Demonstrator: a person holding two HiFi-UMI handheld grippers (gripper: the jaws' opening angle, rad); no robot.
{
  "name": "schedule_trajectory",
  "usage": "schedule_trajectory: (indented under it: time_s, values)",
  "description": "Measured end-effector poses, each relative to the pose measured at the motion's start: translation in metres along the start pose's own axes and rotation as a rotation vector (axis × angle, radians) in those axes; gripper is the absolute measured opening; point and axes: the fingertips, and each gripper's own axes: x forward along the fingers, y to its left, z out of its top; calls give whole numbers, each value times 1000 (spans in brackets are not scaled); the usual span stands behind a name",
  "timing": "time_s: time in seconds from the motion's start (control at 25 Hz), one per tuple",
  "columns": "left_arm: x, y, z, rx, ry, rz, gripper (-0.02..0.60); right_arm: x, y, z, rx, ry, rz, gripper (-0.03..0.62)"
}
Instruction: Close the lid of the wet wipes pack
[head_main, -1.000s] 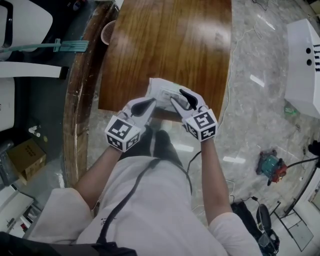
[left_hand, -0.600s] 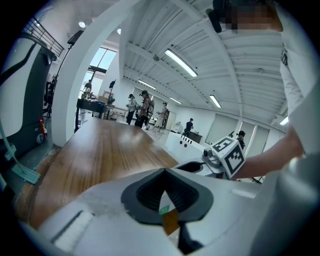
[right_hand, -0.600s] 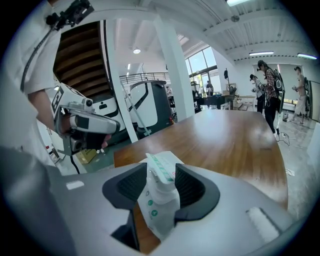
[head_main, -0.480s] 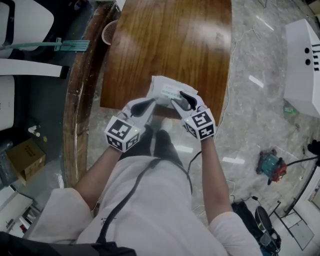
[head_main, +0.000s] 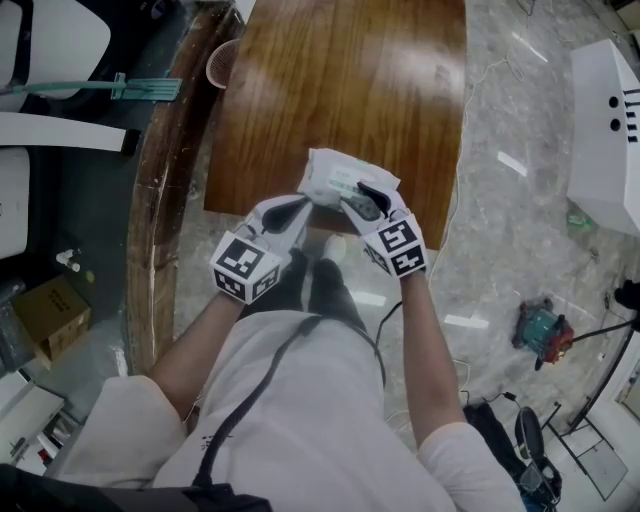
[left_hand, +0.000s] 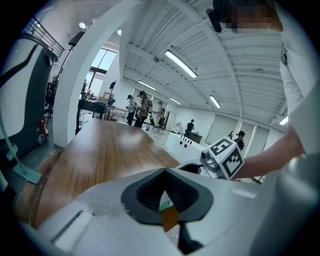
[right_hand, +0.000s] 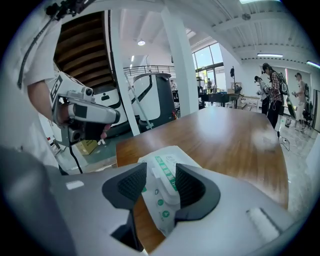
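Observation:
The white wet wipes pack (head_main: 335, 175) with green print lies at the near edge of the wooden table (head_main: 340, 80). My left gripper (head_main: 302, 208) pinches its left corner; in the left gripper view only a sliver of the pack (left_hand: 164, 204) shows between the closed pads of that gripper (left_hand: 167, 207). My right gripper (head_main: 362, 197) holds the pack's right side. In the right gripper view the pack (right_hand: 165, 200) and its raised lid pass between the two pads of that gripper (right_hand: 157, 187), which press on both sides. The lid's state is hard to make out.
A round pinkish cup (head_main: 220, 62) sits at the table's far left rim. A white machine (head_main: 605, 130) stands to the right on the marble floor, with a red tool (head_main: 540, 335) and cables nearer. A green-handled tool (head_main: 140, 90) and a cardboard box (head_main: 45, 310) lie left.
The pack has shifted slightly farther onto the table and to the right. The right gripper has moved with it, a little forward; the left gripper has barely moved.

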Motion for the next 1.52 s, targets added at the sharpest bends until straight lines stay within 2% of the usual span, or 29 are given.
schedule_trajectory:
  time_s: [0.2,0.76,1.4,1.52]
  values:
    - [-4,2,3,-23,-15,3,2,5,7,1,-41,26,1,190]
    - [-11,-2,3,2,-14,-18,2,14,21,-4,-126,123,7,192]
    - [-10,-8,4,21,-8,-43,2,24,24,-13,-136,206,-18,199]
    - [-10,-11,5,24,-10,-45,2,22,25,-12,-119,188,-5,199]
